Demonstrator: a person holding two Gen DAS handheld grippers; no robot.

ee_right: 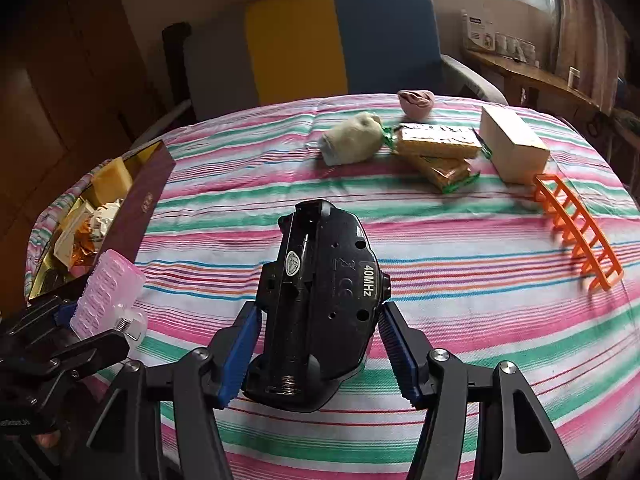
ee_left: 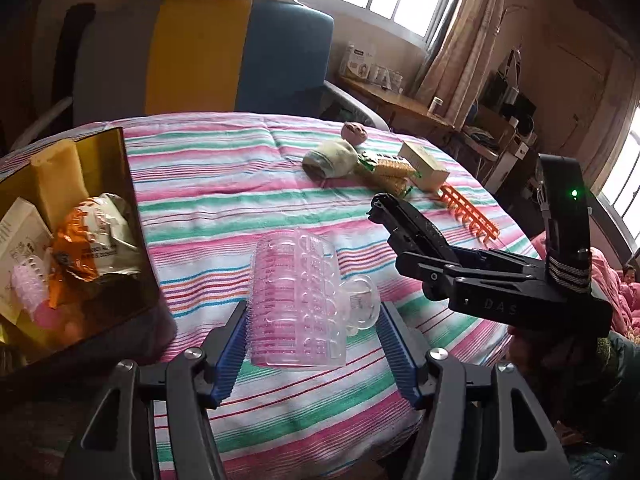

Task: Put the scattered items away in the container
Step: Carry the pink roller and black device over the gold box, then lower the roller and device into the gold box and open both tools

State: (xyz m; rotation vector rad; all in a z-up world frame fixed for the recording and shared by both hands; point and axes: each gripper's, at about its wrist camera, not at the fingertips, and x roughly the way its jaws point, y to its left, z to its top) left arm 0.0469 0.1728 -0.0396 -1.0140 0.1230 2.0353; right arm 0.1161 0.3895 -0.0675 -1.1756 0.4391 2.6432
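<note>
My left gripper [ee_left: 316, 348] is shut on a pink see-through hair roller [ee_left: 298, 300], held above the striped cloth beside the open gold-lined box [ee_left: 120, 184]. The roller also shows in the right wrist view [ee_right: 106, 294]. My right gripper [ee_right: 318, 352] is shut on a black remote controller [ee_right: 320, 300] with its battery bay open; it shows in the left wrist view [ee_left: 404, 224] too. The box [ee_right: 140, 208] holds a yellow block, a white carton, an orange wrapper and a pink roller.
On the striped tablecloth [ee_right: 440, 280] lie a rolled sock [ee_right: 352, 140], a pink bowl-like item [ee_right: 416, 104], two wafer packs [ee_right: 440, 152], a cream carton [ee_right: 512, 148] and an orange comb clip [ee_right: 580, 232]. A yellow-and-blue armchair [ee_right: 320, 40] stands behind the table.
</note>
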